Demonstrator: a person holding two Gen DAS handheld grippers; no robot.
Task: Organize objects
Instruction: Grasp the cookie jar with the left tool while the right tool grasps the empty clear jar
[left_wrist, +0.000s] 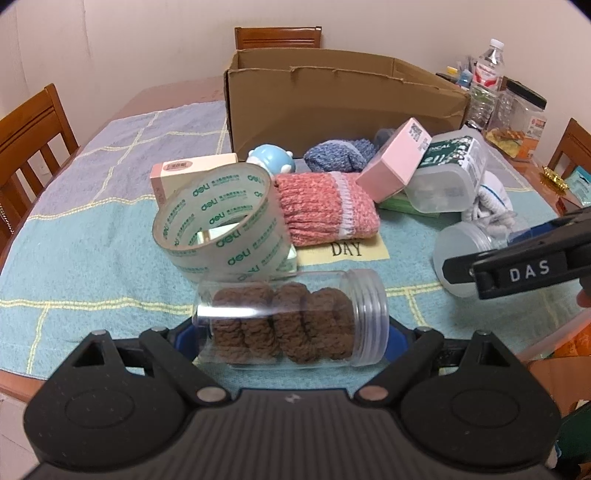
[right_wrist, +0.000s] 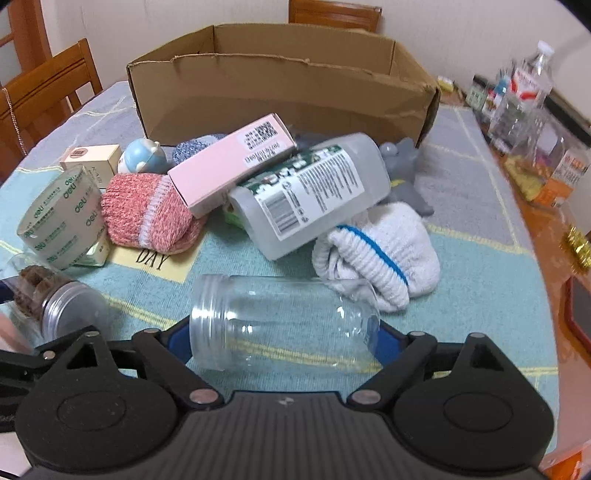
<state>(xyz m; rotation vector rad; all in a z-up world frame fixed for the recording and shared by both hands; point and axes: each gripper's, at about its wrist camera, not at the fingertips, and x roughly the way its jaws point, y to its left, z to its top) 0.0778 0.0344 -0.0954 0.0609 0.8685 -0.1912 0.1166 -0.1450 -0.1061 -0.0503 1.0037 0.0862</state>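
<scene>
A clear jar of brown knitted rings lies sideways between my left gripper's blue pads, which press on its base and its threaded mouth. It hangs in front of the tape roll. An empty clear jar lies sideways in my right gripper, with a pad against each end, just in front of a white sock. The right gripper also shows at the left wrist view's right edge. The open cardboard box stands behind the pile.
On the checked cloth lie a pink sock, a pink carton, a labelled plastic bottle, a blue toy, a blue sock and a grey toy. Bottles and jars crowd the right edge. Wooden chairs surround the table.
</scene>
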